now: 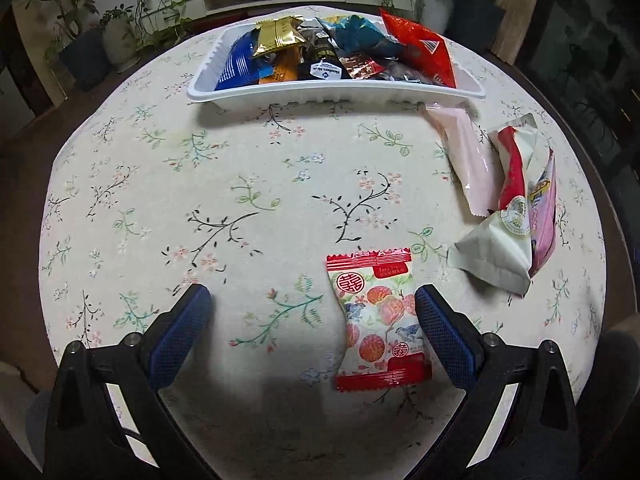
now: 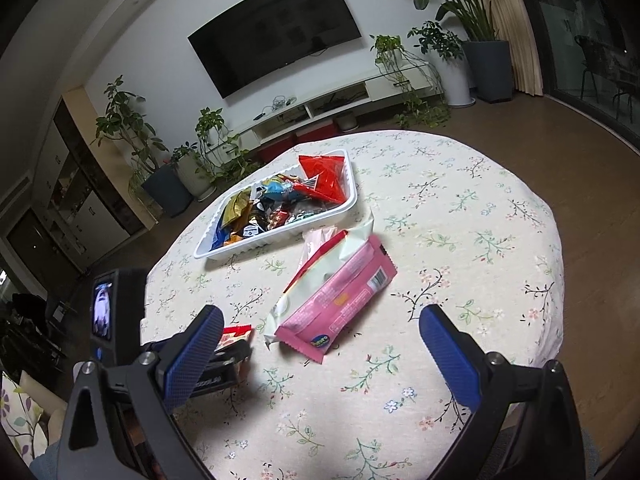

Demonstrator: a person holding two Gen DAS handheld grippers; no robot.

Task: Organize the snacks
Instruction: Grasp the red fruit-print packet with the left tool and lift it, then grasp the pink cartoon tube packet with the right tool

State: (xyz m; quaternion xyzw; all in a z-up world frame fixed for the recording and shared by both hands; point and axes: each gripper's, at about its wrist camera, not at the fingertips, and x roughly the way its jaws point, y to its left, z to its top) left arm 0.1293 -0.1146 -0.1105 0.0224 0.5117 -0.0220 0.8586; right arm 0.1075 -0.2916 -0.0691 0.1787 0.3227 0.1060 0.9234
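A white tray [image 1: 280, 94] at the table's far side holds several snack packs; it also shows in the right wrist view [image 2: 280, 236]. My left gripper [image 1: 312, 300] is open and low over the table. A red-and-white candy pack [image 1: 378, 320] lies flat between its fingers, close to the right finger [image 1: 444, 336]. My right gripper [image 2: 320, 328] is open and empty. Just ahead of it lie a bright pink pack [image 2: 340, 300] on a white-and-red pack [image 2: 320, 264]. A pale pink pack [image 1: 466, 152] lies by the tray's corner.
The round table has a floral cloth [image 1: 260, 200] and its edge drops off on all sides. The left gripper's body [image 2: 120, 320] sits at the right gripper's left. Potted plants [image 2: 132, 136], a TV [image 2: 276, 32] and a low cabinet stand beyond.
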